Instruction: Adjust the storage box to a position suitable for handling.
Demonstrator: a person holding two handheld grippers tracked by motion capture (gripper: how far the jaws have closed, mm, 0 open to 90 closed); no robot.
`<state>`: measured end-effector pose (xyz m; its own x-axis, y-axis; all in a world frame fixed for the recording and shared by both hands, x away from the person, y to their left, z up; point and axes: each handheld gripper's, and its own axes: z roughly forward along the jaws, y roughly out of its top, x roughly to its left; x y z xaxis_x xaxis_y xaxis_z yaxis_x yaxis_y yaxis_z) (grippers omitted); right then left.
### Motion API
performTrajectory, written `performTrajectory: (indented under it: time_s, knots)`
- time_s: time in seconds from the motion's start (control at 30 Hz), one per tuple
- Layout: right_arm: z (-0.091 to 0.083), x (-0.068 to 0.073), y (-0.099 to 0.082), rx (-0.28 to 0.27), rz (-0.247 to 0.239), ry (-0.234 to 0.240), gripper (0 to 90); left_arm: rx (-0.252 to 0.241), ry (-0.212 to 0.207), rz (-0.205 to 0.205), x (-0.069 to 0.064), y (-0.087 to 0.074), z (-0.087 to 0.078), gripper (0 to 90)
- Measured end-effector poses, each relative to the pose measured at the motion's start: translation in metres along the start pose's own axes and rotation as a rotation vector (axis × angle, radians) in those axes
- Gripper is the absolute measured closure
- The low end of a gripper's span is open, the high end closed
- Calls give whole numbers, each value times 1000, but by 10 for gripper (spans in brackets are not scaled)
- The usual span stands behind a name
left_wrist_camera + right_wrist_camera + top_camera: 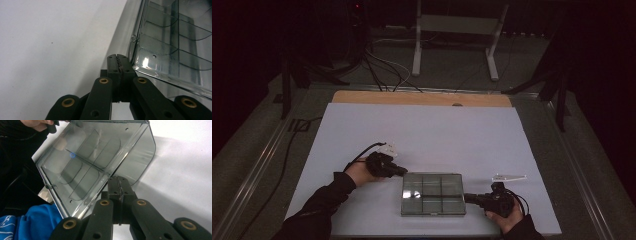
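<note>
The right tool [468, 198], jaws pressed together on nothing, sits nearest, its tip at the lower right side of the clear divided box [432, 194] lying flat on the white tabletop [422, 130]. The left tool [403, 171] (likewise closed and empty) meets the opposite, upper left corner. The box lies between them, its longer side running left to right.
</note>
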<state>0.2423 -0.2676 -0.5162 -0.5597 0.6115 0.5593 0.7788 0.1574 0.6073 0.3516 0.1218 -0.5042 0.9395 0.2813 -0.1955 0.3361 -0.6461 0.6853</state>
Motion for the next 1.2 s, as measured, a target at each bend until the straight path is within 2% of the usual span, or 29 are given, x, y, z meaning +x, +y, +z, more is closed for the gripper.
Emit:
performTrajectory:
  time_s: [0.1, 0.27, 0.37, 0.43, 0.5, 0.57, 0.67, 0.8, 0.83, 0.9, 0.97, 1.1, 1.17, 1.2]
  knots:
    - [0, -1, 1, -3, -27, -21, 900, -26, 0, -16, 4, -1, -3, 859]
    - [-3, -4, 3, -18, -112, -65, 900, -69, 28, -18, 7, 1, -16, 785]
    - [-8, -8, 6, -25, -158, -62, 900, -90, 52, -17, 5, 2, -26, 662]
    - [-11, -10, 7, -34, -194, -47, 900, -113, 41, -18, 4, 3, -32, 634]
    - [-13, -11, 8, -32, -228, -46, 900, -138, 50, -24, 1, 3, -39, 523]
    - [-15, -11, 8, -34, -249, -45, 900, -165, 42, -34, -2, 4, -45, 466]
    - [-18, -12, 8, -42, -276, -31, 900, -190, 49, -39, -8, 3, -53, 363]
    - [-21, -13, 9, -52, -358, -24, 900, -222, 75, -54, -18, -1, -63, 220]
    - [-21, -12, 9, -51, -368, -20, 900, -221, 68, -51, -20, -2, -65, 176]
    - [-22, -11, 9, -57, -388, -10, 900, -218, 82, -45, -26, -5, -69, 134]
    - [-23, -10, 9, -49, -402, 4, 900, -216, 71, -24, -33, -9, -73, 69]
    - [-23, -5, 11, -7, -490, 20, 900, -225, 55, -19, -47, -17, -80, 31]
    - [-24, -2, 11, 3, -544, 18, 900, -222, 72, -6, -54, -22, -81, 23]
    - [-25, -2, 11, 8, -554, 20, 900, -221, 72, -2, -58, -25, -82, 23]
